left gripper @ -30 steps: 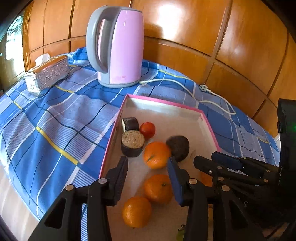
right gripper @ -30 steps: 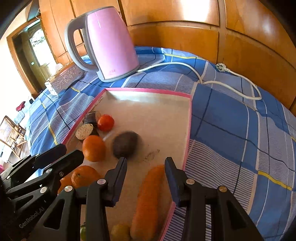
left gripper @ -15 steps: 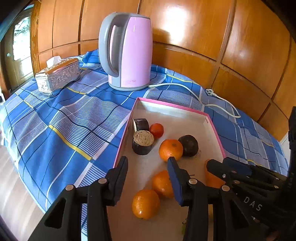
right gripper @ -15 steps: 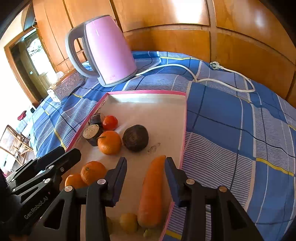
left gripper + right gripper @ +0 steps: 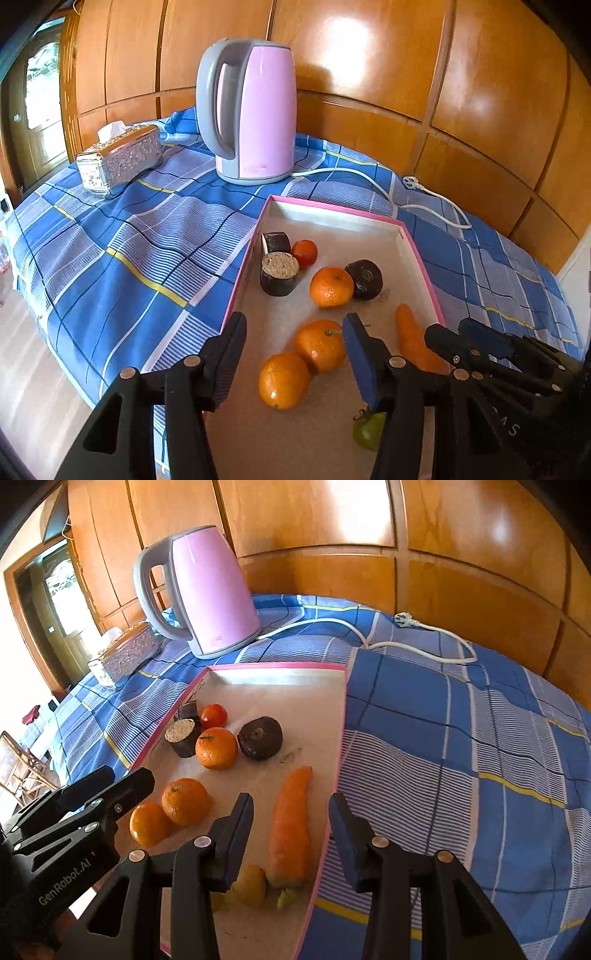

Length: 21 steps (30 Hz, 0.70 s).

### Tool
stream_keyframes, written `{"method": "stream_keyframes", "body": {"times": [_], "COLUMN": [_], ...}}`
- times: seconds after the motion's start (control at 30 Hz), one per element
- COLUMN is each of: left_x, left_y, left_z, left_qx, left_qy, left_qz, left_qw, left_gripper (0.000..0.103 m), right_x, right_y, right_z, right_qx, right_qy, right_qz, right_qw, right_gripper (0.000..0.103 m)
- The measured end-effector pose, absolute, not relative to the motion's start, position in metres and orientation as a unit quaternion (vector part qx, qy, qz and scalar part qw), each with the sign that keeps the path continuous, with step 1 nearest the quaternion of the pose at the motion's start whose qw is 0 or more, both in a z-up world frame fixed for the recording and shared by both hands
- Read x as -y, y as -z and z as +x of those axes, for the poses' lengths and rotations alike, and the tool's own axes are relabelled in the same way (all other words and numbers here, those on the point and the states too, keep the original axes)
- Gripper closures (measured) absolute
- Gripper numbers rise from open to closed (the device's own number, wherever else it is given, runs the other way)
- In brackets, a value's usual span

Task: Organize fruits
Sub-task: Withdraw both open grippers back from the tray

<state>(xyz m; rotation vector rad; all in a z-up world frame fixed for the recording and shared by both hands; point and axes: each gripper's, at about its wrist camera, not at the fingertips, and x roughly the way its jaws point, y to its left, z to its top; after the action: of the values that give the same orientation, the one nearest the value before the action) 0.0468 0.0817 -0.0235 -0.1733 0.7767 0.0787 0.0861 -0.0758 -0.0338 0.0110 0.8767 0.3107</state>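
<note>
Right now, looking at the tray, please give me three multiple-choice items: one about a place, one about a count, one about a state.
1. Where is the carrot in the tray?
A. by the edge far from the kettle handle
B. under the kettle
C. on the tissue box

2. How many oranges are in the tray?
A. one
B. three
C. five

3. What does the right gripper hold?
A. an orange
B. the plug
C. nothing

Answers:
1 A, it lies along the pink rim opposite the eggplant pieces.
2 B, two sit together, one beside the dark round fruit.
3 C, its jaws stand apart above the carrot.
</note>
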Motion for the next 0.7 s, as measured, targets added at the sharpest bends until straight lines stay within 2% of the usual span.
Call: {"method": "stream_keyframes", "body": {"times": [0.13, 0.33, 0.6, 0.7], "left_x": [-0.079, -0.076, -0.066, -0.062], "left_y": [0.023, 0.021, 0.021, 0.02], "left_z": [0.039, 0.026, 0.011, 0.009], "left_qx": [-0.376, -0.365, -0.348, -0.346], "left_qy": [-0.039, -0.048, -0.054, -0.053], "left_qz": [-0.079, -0.073, -0.054, -0.047], "left_qw": [0.922, 0.927, 0.934, 0.936], "left_gripper": [0.047, 0.039, 0.018, 0.016], "right_x": [0.08, 0.088, 0.099, 0.102], "right_y": [0.033, 0.032, 0.036, 0.037], "right_z": [0.077, 0.058, 0.04, 0.038], "right_qx": [-0.414, -0.394, -0.385, -0.387], "right_qy": [-0.135, -0.106, -0.075, -0.069], "right_qz": [0.0, -0.006, -0.004, -0.004], "right_qw": [0.9, 0.913, 0.92, 0.92], "right_gripper": [0.059, 0.059, 0.058, 0.058]}}
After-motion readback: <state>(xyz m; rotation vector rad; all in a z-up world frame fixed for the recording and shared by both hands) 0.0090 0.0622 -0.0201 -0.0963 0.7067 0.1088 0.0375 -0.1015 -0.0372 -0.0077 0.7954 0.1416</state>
